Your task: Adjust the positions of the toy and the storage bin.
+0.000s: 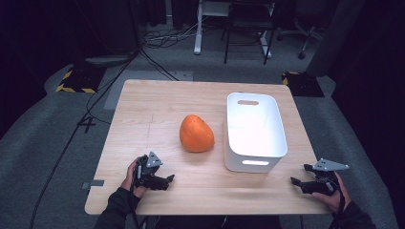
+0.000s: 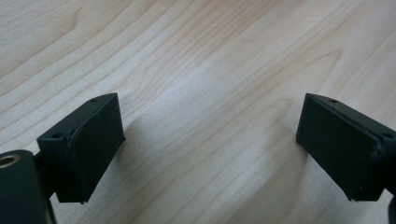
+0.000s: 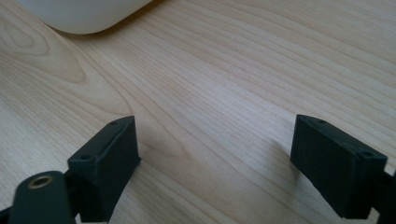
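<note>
An orange, pumpkin-like fruit (image 1: 196,133) lies near the middle of the wooden table (image 1: 153,109). To its right stands an empty white bin (image 1: 255,131) with handle slots. My left gripper (image 1: 168,180) rests low at the table's front left, below the fruit, open with nothing between its jaws (image 2: 210,154). At the front right corner, beside the bin, my right gripper (image 1: 297,182) is held by a hand, open and empty (image 3: 215,163). The bin's rounded corner (image 3: 84,14) appears at the top left of the right gripper view.
Dark floor surrounds the table, with cables (image 1: 95,100), a desk frame (image 1: 198,28) and chair legs (image 1: 305,38) beyond the far edge. Bare wood lies between both grippers along the front edge.
</note>
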Action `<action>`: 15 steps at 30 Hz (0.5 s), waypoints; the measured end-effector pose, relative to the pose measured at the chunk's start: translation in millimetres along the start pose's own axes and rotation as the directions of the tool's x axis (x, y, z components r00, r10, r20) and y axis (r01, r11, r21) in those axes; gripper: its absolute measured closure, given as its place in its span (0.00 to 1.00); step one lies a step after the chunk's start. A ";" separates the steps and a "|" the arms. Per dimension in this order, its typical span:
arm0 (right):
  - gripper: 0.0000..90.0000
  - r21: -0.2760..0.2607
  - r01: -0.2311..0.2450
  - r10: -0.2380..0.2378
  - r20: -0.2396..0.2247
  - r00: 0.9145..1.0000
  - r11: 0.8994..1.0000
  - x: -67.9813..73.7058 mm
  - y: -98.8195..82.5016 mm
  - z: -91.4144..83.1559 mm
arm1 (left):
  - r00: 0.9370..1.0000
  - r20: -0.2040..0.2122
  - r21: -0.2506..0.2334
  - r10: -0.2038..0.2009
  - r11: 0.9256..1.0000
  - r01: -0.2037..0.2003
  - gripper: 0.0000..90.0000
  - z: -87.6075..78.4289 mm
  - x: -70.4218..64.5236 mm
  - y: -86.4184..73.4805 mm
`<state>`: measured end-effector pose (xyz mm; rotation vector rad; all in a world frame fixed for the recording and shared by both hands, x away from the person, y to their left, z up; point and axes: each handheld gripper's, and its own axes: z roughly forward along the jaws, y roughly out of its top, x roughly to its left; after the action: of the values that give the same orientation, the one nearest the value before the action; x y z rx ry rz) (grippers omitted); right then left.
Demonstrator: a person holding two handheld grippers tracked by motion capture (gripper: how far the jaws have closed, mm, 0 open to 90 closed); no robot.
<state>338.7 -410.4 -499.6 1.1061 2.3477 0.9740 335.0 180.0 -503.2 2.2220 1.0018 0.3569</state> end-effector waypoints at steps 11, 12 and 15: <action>0.22 -0.063 0.063 -0.067 -0.058 0.996 0.996 21.8 26.4 6.1 | 1.000 -0.011 0.002 -0.003 1.000 0.003 0.09 -7.8 -2.1 -8.3; 0.22 -0.074 0.073 -0.078 -0.060 0.995 0.995 23.6 30.5 6.2 | 1.000 -0.011 0.003 -0.002 1.000 0.002 0.09 -8.0 -1.9 -8.4; 0.23 -0.101 0.081 -0.088 -0.071 0.994 0.992 30.8 43.2 8.2 | 1.000 -0.010 0.003 -0.002 1.000 0.002 0.09 -7.9 -1.9 -8.4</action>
<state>346.9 -363.2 -475.3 0.9403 2.3571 1.1057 325.2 186.3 -502.8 2.2235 1.0109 0.3662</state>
